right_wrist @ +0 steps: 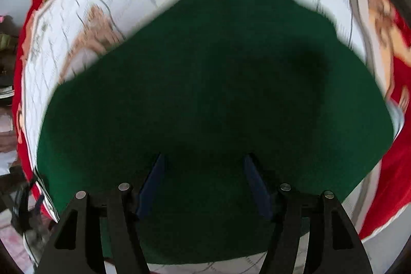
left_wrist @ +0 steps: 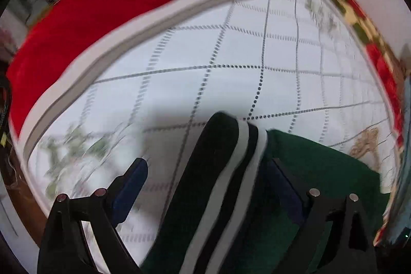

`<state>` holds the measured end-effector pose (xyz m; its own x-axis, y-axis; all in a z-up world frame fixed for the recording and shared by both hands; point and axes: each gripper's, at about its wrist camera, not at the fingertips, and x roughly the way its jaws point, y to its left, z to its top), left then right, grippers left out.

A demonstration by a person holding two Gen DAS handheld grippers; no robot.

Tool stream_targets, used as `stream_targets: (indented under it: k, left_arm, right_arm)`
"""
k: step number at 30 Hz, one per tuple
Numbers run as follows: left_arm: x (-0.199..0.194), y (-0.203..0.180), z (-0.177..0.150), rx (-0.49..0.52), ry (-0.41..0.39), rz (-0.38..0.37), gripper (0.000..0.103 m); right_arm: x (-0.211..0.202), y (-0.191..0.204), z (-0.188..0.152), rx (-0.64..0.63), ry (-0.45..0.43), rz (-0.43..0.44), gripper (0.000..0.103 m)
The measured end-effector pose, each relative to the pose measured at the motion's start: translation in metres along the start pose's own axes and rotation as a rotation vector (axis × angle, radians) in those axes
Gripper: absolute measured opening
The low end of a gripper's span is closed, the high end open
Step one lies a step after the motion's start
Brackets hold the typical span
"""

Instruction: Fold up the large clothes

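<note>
the green garment [right_wrist: 205,83] lies spread on a white quilted sheet [left_wrist: 231,55] over a bed with a red blanket [left_wrist: 90,17], likely laid flat so its sides can be turned in. its dark striped cuff [left_wrist: 226,171], black with white bands, juts out over the sheet in the left wrist view. the left tool [left_wrist: 213,179] hangs over that cuff with its jaws wide apart, one blue pad on each side, neither visibly pressing the cloth, so it is open. the right tool [right_wrist: 204,179] points down over the middle of the green cloth, jaws parted, nothing pinched between them. bare sheet lies beyond the cuff towards the grey piped border [left_wrist: 128,37], which leaves room to swing a fold; the red blanket marks where the flat surface drops away.
</note>
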<state>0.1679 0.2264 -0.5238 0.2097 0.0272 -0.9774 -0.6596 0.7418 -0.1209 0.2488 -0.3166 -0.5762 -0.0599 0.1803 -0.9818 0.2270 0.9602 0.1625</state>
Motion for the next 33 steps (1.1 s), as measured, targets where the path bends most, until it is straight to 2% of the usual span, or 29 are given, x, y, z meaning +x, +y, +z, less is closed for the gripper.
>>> stream_targets:
  k: [2,3,4,5,8,11,13,15,17,20,21,22,23,24,26,29,33]
  left_arm:
    - [0.008,-0.005,0.005,0.028,0.007,-0.044,0.058]
    - [0.006,-0.007,0.007,0.040,-0.002,-0.045,0.027]
    - [0.001,-0.013,0.009,0.070,-0.024,-0.011,0.015]
    - [-0.005,-0.015,0.010,0.083,-0.042,-0.003,0.011]
    - [-0.037,-0.019,0.015,0.092,-0.113,-0.035,0.008]
    - [-0.043,-0.021,0.024,0.122,-0.175,0.025,0.003]
    - [-0.023,-0.011,0.034,0.102,-0.131,0.064,0.003]
    - [-0.012,-0.002,0.041,0.055,-0.064,0.043,0.003]
    - [-0.022,0.000,0.034,0.053,-0.079,0.026,0.007]
    - [-0.047,-0.008,0.009,0.135,-0.110,0.049,0.012]
    - [-0.050,-0.010,0.003,0.151,-0.112,0.041,0.028]
    - [-0.055,-0.012,-0.008,0.163,-0.107,0.029,0.066]
    - [-0.059,-0.013,-0.016,0.164,-0.097,0.027,0.087]
    - [-0.061,-0.012,-0.020,0.162,-0.096,0.023,0.099]
    - [-0.070,-0.013,-0.036,0.151,-0.101,0.031,0.099]
    - [-0.074,-0.011,-0.051,0.091,-0.086,0.047,0.099]
    - [-0.084,0.021,-0.088,-0.111,-0.017,0.004,0.099]
  right_arm:
    - [0.003,0.002,0.000,0.001,-0.016,-0.012,0.067]
    - [0.004,0.004,0.001,-0.004,-0.019,-0.021,0.067]
    - [0.003,0.006,0.002,-0.005,-0.023,-0.025,0.067]
    - [0.002,0.007,0.004,-0.006,-0.026,-0.026,0.067]
    - [0.000,0.010,0.007,-0.027,-0.045,-0.049,0.066]
    - [0.001,0.012,0.008,-0.028,-0.047,-0.057,0.066]
    - [0.002,0.013,0.007,-0.021,-0.044,-0.068,0.066]
    - [-0.003,0.016,0.005,-0.015,-0.030,-0.077,0.066]
    - [-0.014,0.040,0.005,-0.045,-0.035,-0.068,0.066]
    - [-0.030,0.068,-0.001,-0.148,-0.091,-0.030,0.067]
    - [-0.032,0.087,-0.009,-0.211,-0.081,0.002,0.066]
    - [-0.030,0.097,-0.013,-0.238,-0.059,0.022,0.066]
    - [-0.022,0.116,-0.021,-0.278,-0.009,0.060,0.066]
    - [-0.012,0.131,-0.028,-0.309,0.027,0.080,0.058]
    - [0.011,0.154,-0.041,-0.374,0.077,0.052,0.046]
    - [0.067,0.185,-0.050,-0.500,0.080,-0.142,0.048]
    - [0.074,0.210,-0.047,-0.516,0.094,-0.205,0.056]
